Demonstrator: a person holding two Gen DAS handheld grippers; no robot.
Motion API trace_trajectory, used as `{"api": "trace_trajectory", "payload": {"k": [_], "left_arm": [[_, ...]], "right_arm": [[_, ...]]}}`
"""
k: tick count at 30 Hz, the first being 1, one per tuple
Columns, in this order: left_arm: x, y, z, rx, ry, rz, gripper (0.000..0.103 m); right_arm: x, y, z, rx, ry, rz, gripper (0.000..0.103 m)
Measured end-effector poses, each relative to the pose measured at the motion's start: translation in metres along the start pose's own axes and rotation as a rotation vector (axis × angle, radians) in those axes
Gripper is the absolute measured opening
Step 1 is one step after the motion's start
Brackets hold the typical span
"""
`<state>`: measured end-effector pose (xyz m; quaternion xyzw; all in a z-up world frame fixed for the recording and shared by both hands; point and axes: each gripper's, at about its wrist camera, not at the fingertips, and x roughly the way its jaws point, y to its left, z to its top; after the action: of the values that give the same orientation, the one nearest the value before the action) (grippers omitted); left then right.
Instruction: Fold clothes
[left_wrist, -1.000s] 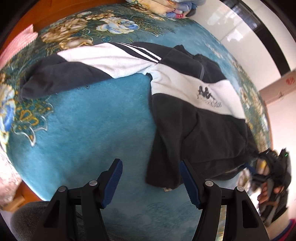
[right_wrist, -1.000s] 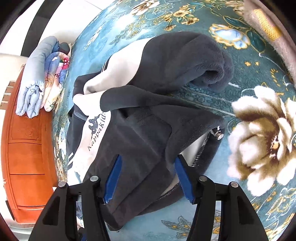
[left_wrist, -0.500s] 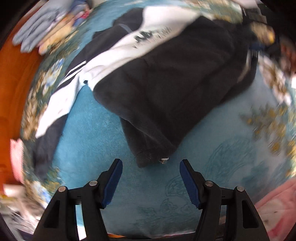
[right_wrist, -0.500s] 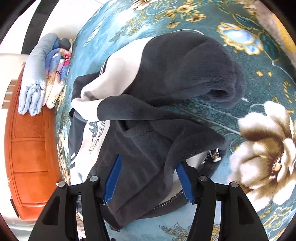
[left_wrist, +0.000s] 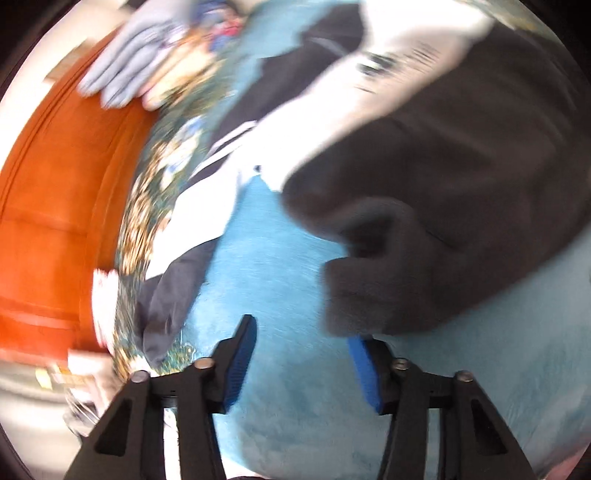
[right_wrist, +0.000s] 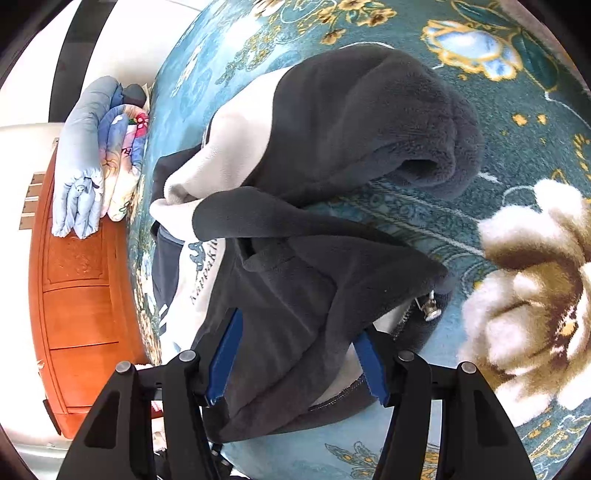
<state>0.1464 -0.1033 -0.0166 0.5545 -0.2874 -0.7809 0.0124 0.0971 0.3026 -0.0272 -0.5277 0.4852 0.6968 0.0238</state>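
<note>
A black and white fleece jacket (left_wrist: 461, 166) lies spread on a teal floral blanket (left_wrist: 280, 277); this view is blurred. Its black hem corner (left_wrist: 369, 295) reaches the tip of the right finger of my left gripper (left_wrist: 301, 365). The jaws are closing, with mostly bare blanket between them. One sleeve (left_wrist: 166, 306) trails to the left. In the right wrist view the jacket (right_wrist: 295, 295) is bunched, its zipper pull (right_wrist: 430, 308) showing. My right gripper (right_wrist: 297, 360) stands wide over the hem, loose fabric filling the gap.
A stack of folded bedding (right_wrist: 85, 173) sits at the blanket's far edge, also in the left view (left_wrist: 129, 74). An orange wooden board (right_wrist: 77, 295) borders the bed. Large cream flowers (right_wrist: 535, 295) pattern the blanket to the right.
The left view has swung and rolled; the jacket's hem corner now sits close against the right finger and the left jaws stand narrower. The right gripper has hardly moved.
</note>
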Motion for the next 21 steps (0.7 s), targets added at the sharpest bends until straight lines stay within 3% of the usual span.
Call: {"api": "trace_trajectory", "payload": {"k": [4,7,13,21], "left_arm": [[0.011,0.047,-0.001,-0.28,0.021,-0.147,0.033],[0.021,0.071,-0.007,-0.382,0.037,-0.26,0.033],[0.011,0.078,-0.021,-0.415,0.029,-0.39,0.036],[-0.003,0.053,-0.019,-0.359,0.025,-0.414,0.042]], "right_arm": [[0.0,0.007,-0.002,-0.029,0.013,0.016,0.061],[0.0,0.007,-0.001,-0.033,0.015,0.026,0.061],[0.003,0.008,0.002,-0.027,0.023,0.044,0.061],[0.032,0.013,-0.024,-0.117,0.16,0.028,0.062]]}}
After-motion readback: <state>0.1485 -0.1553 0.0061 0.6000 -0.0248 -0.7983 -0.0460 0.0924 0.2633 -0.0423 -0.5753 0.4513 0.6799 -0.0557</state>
